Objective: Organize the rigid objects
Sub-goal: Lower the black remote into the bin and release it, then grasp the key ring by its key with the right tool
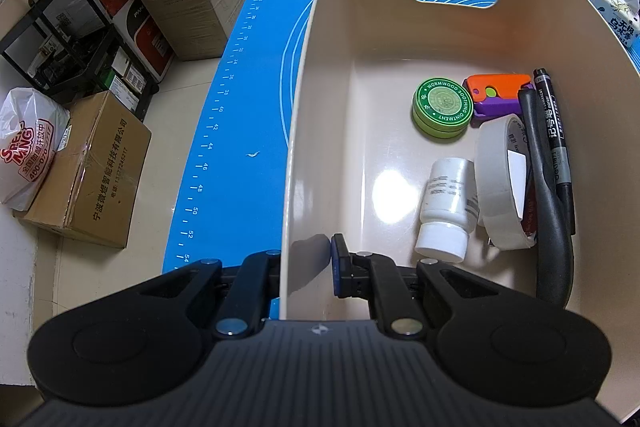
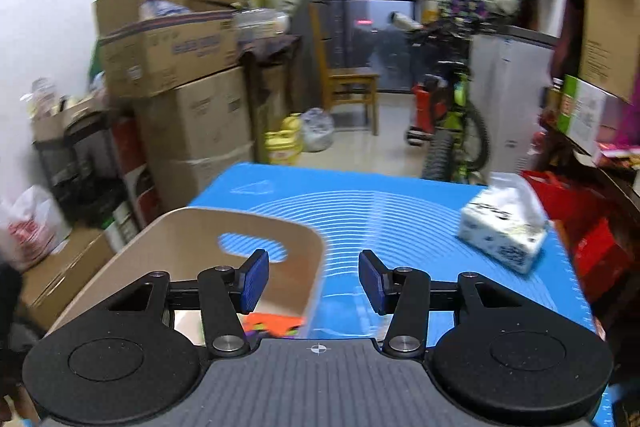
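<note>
L gripper (image 1: 306, 267): jaws pinch near-left wall of beige bin (image 1: 298, 131) | R gripper (image 2: 314, 281): jaws spread, holding nothing, above bin's right rim | bin on blue mat (image 1: 240, 99) | inside, right half: green tin (image 1: 442, 107), white bottle (image 1: 444, 207), tape roll (image 1: 500, 183), marker (image 1: 554, 135)
</note>
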A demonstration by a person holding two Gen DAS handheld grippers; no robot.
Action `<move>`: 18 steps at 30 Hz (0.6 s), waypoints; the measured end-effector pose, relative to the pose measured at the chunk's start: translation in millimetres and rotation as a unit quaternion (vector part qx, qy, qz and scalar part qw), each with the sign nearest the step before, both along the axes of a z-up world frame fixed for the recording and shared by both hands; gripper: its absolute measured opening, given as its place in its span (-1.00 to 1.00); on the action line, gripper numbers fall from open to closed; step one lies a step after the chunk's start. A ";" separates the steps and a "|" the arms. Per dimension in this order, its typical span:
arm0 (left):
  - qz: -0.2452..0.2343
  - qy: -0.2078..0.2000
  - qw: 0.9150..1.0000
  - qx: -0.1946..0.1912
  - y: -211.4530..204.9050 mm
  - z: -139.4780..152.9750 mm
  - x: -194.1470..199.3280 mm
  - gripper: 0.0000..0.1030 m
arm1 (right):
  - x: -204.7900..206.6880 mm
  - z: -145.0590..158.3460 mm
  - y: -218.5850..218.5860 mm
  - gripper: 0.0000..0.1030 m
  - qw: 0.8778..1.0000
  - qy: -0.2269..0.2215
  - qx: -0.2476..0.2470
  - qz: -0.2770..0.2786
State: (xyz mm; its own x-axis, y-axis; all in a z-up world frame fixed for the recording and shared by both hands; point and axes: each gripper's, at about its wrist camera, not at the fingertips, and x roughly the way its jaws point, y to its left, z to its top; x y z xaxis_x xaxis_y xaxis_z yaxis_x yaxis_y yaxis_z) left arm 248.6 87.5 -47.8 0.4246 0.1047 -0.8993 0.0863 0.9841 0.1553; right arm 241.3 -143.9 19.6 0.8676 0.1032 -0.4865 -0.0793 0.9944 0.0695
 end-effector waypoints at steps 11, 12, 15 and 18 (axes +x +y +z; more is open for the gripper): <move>0.000 0.000 1.000 0.000 -0.4 0.1 0.0 -0.72 | 23.1 -54.5 -39.5 0.17 0.998 0.038 -0.029 -0.047; 0.000 0.000 1.000 0.001 -0.4 -0.1 0.0 -0.72 | 25.3 -60.8 -40.3 0.17 0.998 0.042 -0.029 -0.047; 0.000 0.000 1.000 0.000 0.0 0.0 0.2 -0.72 | 31.6 -77.9 -38.8 0.17 0.997 0.054 -0.036 -0.044; -0.001 0.000 1.000 0.002 -0.3 -0.2 -0.1 -0.72 | 39.1 -92.7 -37.0 0.17 0.996 0.064 -0.041 -0.040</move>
